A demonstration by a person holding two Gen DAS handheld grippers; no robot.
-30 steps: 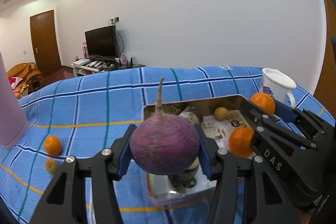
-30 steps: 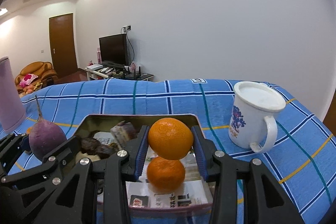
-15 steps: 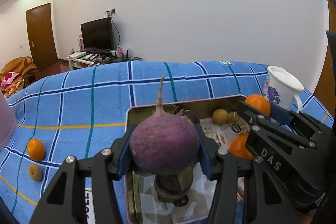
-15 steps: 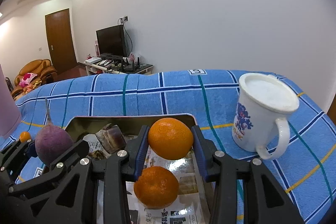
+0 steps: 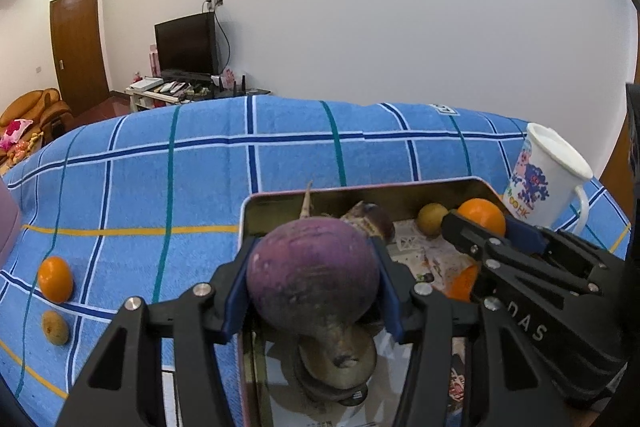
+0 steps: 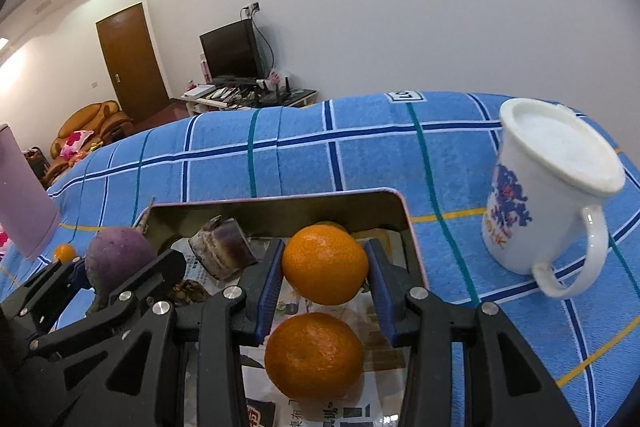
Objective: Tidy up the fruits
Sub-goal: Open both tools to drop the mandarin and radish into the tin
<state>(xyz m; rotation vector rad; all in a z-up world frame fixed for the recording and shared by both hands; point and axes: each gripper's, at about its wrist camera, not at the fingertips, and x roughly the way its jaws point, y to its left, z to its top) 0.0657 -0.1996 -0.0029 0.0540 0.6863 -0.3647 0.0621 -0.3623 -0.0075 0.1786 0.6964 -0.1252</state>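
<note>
left gripper (image 5: 312,283): jaws clamped on purple radish (image 5: 312,279) | right gripper (image 6: 325,271): jaws clamped on orange (image 6: 325,269)

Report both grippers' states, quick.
Left gripper: shut on the radish.
Right gripper: shut on an orange.

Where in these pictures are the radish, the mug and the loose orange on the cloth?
radish (image 5: 312,267), left wrist view, middle of its purple body.
mug (image 6: 532,211), right wrist view, its white side wall.
loose orange (image 5: 55,278), left wrist view, middle of its peel.
</note>
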